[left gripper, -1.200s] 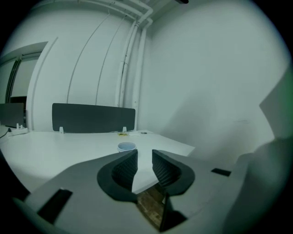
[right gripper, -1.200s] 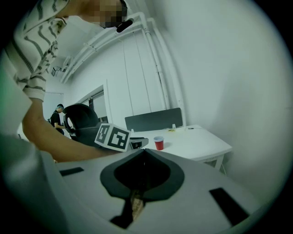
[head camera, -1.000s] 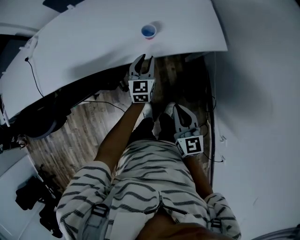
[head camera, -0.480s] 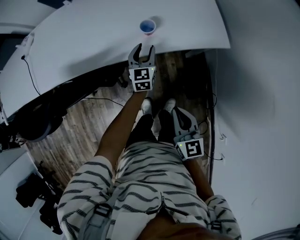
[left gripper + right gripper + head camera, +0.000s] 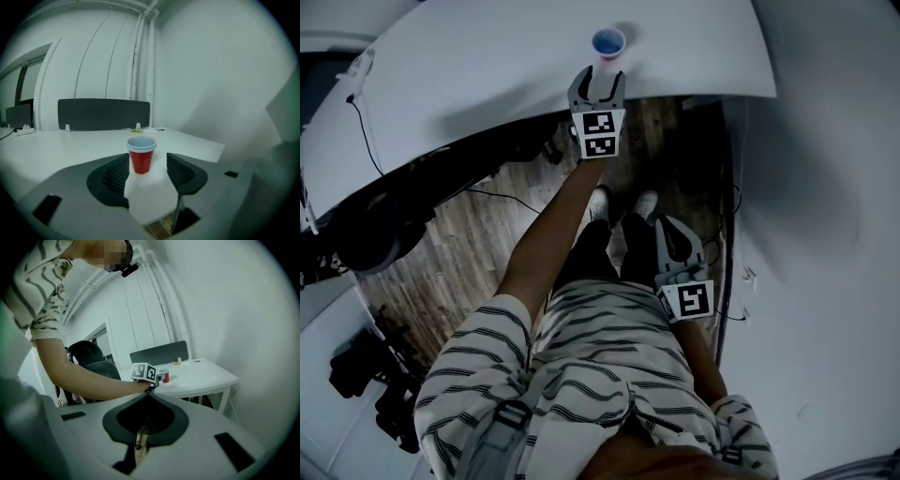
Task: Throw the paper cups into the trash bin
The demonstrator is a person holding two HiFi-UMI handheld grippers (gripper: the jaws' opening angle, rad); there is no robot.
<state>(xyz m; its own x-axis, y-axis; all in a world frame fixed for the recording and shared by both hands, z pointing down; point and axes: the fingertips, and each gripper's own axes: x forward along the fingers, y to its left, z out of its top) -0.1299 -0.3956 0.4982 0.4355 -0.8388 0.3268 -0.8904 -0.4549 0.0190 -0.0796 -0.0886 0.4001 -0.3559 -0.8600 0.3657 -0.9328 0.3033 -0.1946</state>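
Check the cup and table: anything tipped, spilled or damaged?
Nothing stands out. The red cup stands upright on the white table, near its edge, with no spill visible. The left claw's jaws are opening at the cup, not pressing it.

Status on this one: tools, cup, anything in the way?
Left tool opening, red cup at its tips, ungripped. Right tool shut, empty. Path clear.

1. The table point(image 5: 487, 66) looks smooth, matt white to me.
2. On the table, the paper cup point(image 5: 141, 157) has a faintly glossy red wall and a pale rim.
3. Under the table, I see a floor point(image 5: 441, 272) of grained wood planks.
4. The shirt point(image 5: 581, 356) is striped cloth.
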